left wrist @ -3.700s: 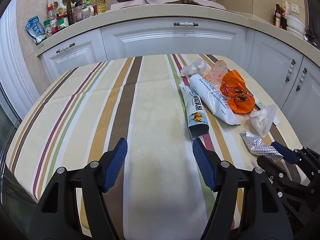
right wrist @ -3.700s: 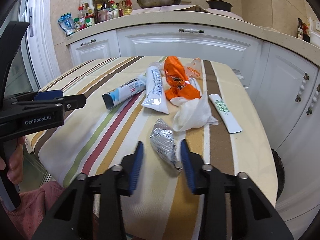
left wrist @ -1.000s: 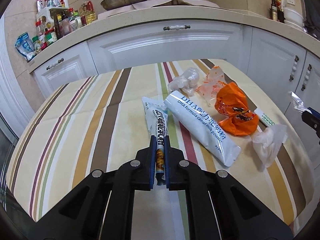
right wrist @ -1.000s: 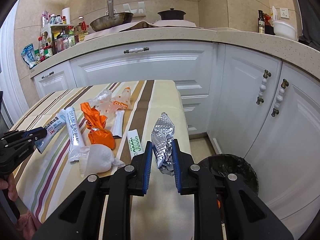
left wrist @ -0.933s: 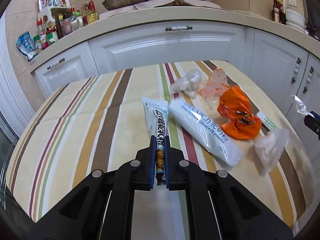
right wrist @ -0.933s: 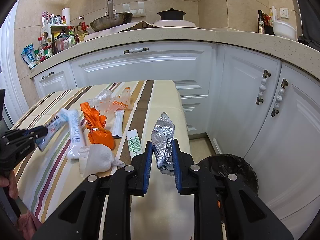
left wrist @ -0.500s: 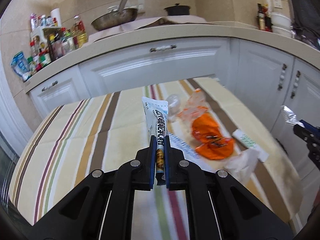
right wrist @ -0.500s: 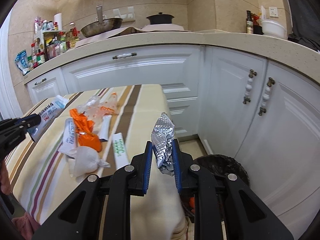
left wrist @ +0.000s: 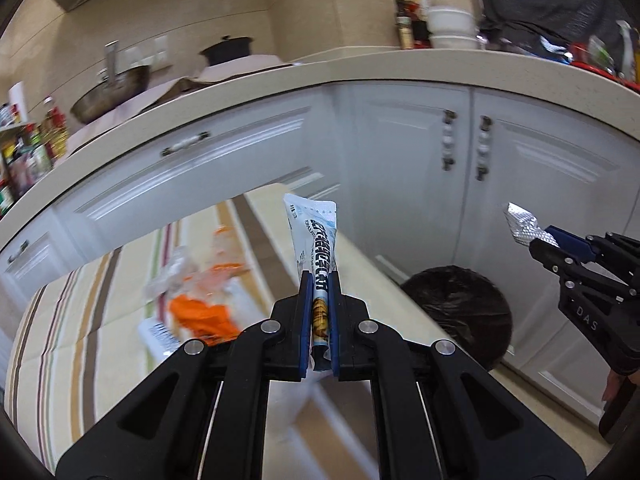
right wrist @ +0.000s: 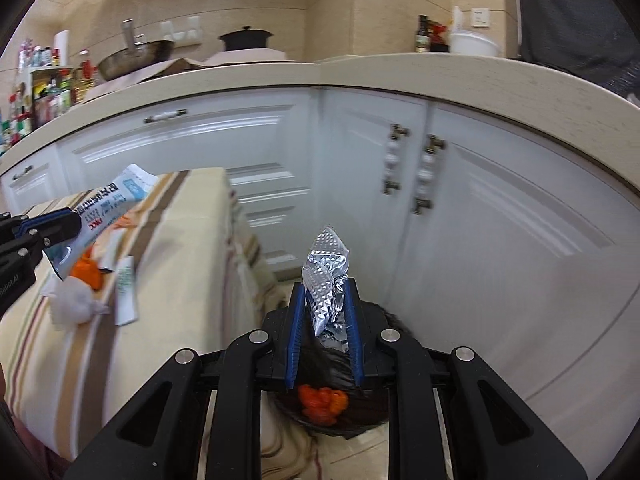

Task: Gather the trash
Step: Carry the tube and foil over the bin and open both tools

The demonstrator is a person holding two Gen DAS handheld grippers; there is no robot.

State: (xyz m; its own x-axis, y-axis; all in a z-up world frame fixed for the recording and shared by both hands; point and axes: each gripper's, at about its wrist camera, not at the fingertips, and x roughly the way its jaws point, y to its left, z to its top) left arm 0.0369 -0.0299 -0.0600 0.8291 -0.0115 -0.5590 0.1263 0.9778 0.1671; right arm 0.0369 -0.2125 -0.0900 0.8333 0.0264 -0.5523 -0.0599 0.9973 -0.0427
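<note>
My left gripper [left wrist: 320, 280] is shut on a white and blue tube wrapper [left wrist: 316, 236] and holds it in the air past the table's right edge. It also shows in the right wrist view [right wrist: 108, 204]. My right gripper [right wrist: 323, 292] is shut on a crumpled silver foil wrapper [right wrist: 326, 276], held above the black-lined trash bin [right wrist: 340, 412] on the floor. The bin [left wrist: 464, 312] and the foil [left wrist: 524, 228] also show in the left wrist view. Orange trash [right wrist: 322, 398] lies in the bin.
On the striped table [right wrist: 168, 264] lie an orange wrapper [left wrist: 200, 316], a white crumpled tissue [right wrist: 72, 306], a small white and green sachet [right wrist: 126, 290] and clear plastic [left wrist: 176, 272]. White cabinets [right wrist: 460, 208] stand behind the bin.
Both grippers have swung right, off the table toward the bin. The right gripper with the foil now hangs over the bin. The left gripper has carried the tube past the table edge.
</note>
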